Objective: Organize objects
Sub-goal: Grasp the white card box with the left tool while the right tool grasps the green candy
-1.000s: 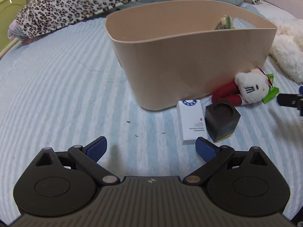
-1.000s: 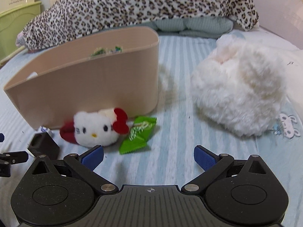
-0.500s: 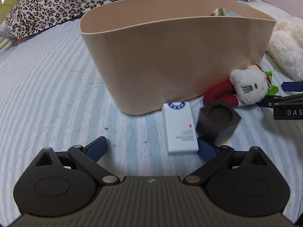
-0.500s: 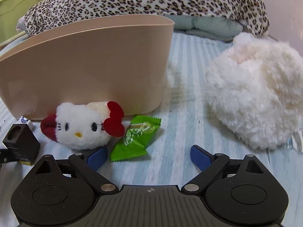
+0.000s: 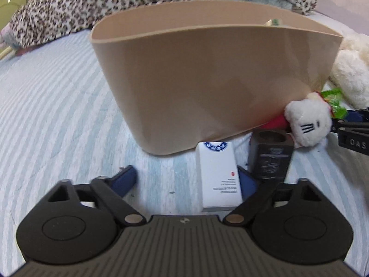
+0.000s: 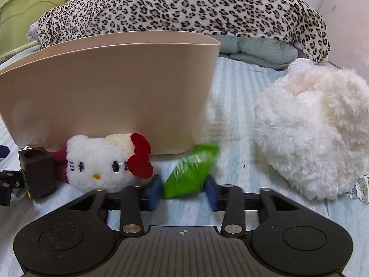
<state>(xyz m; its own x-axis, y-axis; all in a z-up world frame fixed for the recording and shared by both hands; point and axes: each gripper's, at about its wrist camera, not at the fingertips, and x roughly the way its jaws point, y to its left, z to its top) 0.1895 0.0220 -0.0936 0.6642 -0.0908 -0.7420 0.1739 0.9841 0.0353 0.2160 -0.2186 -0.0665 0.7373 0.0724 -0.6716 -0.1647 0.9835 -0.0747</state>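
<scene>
A beige bin (image 5: pixel 207 73) stands on the striped bedsheet; it also shows in the right wrist view (image 6: pixel 110 87). My left gripper (image 5: pixel 186 179) is open, its jaws either side of a white box (image 5: pixel 219 175) that lies flat before the bin. A dark block (image 5: pixel 271 154) stands just right of the box. A white cat plush (image 6: pixel 103 161) with a red bow lies against the bin. My right gripper (image 6: pixel 183 190) is shut on a green candy packet (image 6: pixel 191 173) beside the plush.
A fluffy white plush (image 6: pixel 313 136) lies to the right of the bin. A leopard-print blanket (image 6: pixel 184 7) is piled behind it. A green cabinet (image 6: pixel 25 11) stands at the far left. The bin holds a few small items (image 5: pixel 273 22).
My left gripper has moved forward until the white box lies between its jaws. My right gripper has moved down to the green packet and closed on it.
</scene>
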